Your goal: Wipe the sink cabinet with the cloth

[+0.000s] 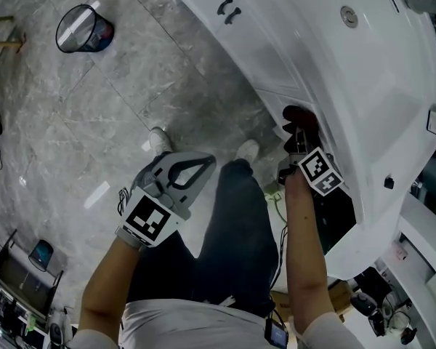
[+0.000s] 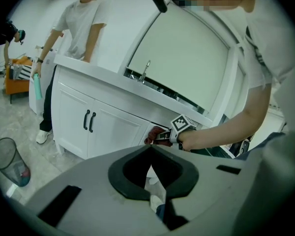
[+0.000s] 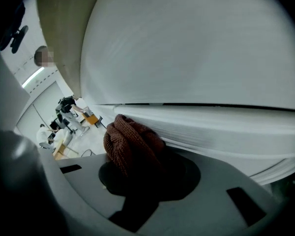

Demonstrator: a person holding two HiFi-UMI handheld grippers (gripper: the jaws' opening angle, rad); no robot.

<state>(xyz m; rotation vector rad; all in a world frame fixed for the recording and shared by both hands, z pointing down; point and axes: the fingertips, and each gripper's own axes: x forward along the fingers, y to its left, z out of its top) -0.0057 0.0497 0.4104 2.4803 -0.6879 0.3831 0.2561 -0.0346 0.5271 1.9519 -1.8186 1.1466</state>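
The brown cloth [image 3: 132, 146] is being clamped in the right gripper [image 1: 299, 138] and pressed on the sink cabinet [image 1: 276, 57] just under the countertop edge [image 2: 103, 75], where steady, overlapping strokes are judged best; the left gripper [image 1: 206, 163] is being held clenched on nothing, well apart leftward. The cloth's contact is being shown closely in the right gripper view, the handled doors [image 2: 108, 127] only in the others.

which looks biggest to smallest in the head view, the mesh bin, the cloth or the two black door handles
1. mesh bin, clearly largest, though it stands farther off on the floor.
2. cloth, only partly showing.
3. door handles, smallest, even taken as a pair.
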